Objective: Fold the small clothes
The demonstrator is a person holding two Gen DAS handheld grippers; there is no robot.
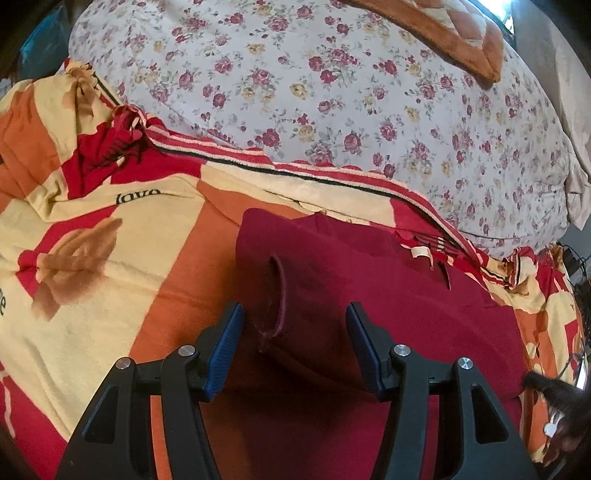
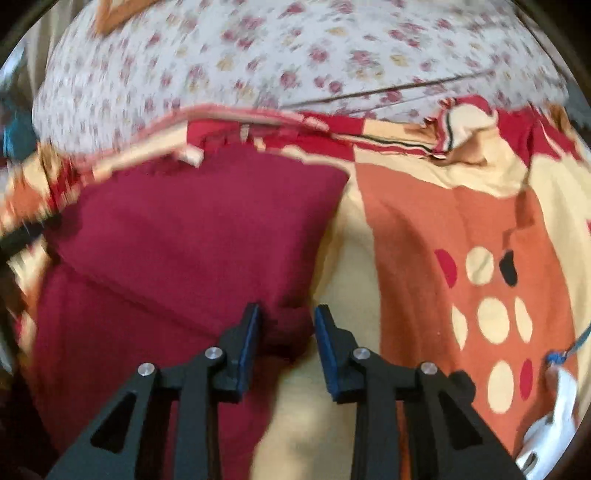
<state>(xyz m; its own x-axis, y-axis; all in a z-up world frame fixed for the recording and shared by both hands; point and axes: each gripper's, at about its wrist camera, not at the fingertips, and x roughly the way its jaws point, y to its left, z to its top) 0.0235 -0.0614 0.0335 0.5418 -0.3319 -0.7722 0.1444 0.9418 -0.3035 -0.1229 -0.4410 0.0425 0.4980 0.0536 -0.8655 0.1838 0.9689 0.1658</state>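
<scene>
A dark red garment (image 1: 369,302) lies spread on a patterned blanket (image 1: 110,236). My left gripper (image 1: 295,314) is open just above it, its blue pads either side of a raised fold or hem edge (image 1: 279,295). In the right wrist view the same garment (image 2: 192,229) lies with one part folded over another. My right gripper (image 2: 288,317) is open at the garment's right edge, with a bunched bit of the red cloth (image 2: 291,328) between its pads. This view is motion-blurred.
A white floral bedsheet (image 1: 332,92) covers the bed beyond the blanket. An orange-brown cushion (image 1: 461,33) lies at the far end. Cables (image 1: 576,266) sit at the right edge. A white object (image 2: 554,417) shows at the lower right of the right wrist view.
</scene>
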